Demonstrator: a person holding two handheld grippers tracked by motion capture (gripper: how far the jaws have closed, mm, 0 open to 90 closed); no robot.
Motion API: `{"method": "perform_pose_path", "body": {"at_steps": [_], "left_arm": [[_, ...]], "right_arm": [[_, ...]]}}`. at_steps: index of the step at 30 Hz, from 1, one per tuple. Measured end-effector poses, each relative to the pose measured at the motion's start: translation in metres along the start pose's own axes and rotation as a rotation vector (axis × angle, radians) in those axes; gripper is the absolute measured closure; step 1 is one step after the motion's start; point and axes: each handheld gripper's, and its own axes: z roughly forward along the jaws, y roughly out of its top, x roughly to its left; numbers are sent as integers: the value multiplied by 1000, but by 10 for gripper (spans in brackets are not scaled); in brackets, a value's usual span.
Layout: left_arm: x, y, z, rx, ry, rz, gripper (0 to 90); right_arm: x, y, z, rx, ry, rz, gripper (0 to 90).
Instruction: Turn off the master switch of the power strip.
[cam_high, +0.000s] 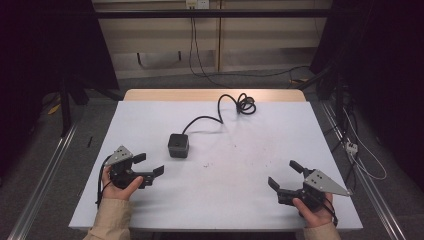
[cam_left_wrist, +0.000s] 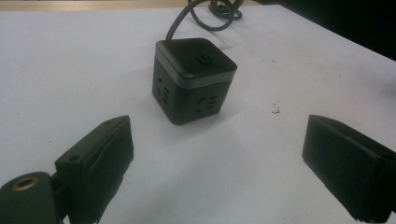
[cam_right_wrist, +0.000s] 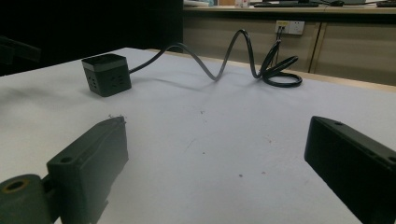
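A black cube power socket (cam_high: 178, 145) stands on the white table (cam_high: 240, 165), left of its middle; its black cable (cam_high: 227, 107) runs back to a coil near the far edge. The cube (cam_left_wrist: 194, 79) shows outlet holes on two sides and lies just ahead of my left gripper (cam_left_wrist: 217, 158), whose jaws are wide apart and hold nothing. My left gripper (cam_high: 148, 165) rests at the table's front left in a person's hand. At the front right, my right gripper (cam_high: 286, 175) is open and holds nothing. From there the cube (cam_right_wrist: 106, 73) sits far off to the left, with the cable (cam_right_wrist: 243, 58) looping behind.
Small dark specks dot the table (cam_high: 207, 164) between the grippers. Beyond the far edge a strip of wooden tabletop (cam_high: 150, 94) shows, then a floor with cables (cam_high: 250, 75) and a wall outlet (cam_right_wrist: 289, 26). Metal rails (cam_high: 45, 175) run along both sides of the table.
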Motion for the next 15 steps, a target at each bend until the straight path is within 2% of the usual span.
{"method": "perform_pose_path", "body": {"at_steps": [15], "left_arm": [[5, -12, -11, -6, 21, 6, 73]], "right_arm": [[1, 0, 0, 7, 6, -5, 57]]}}
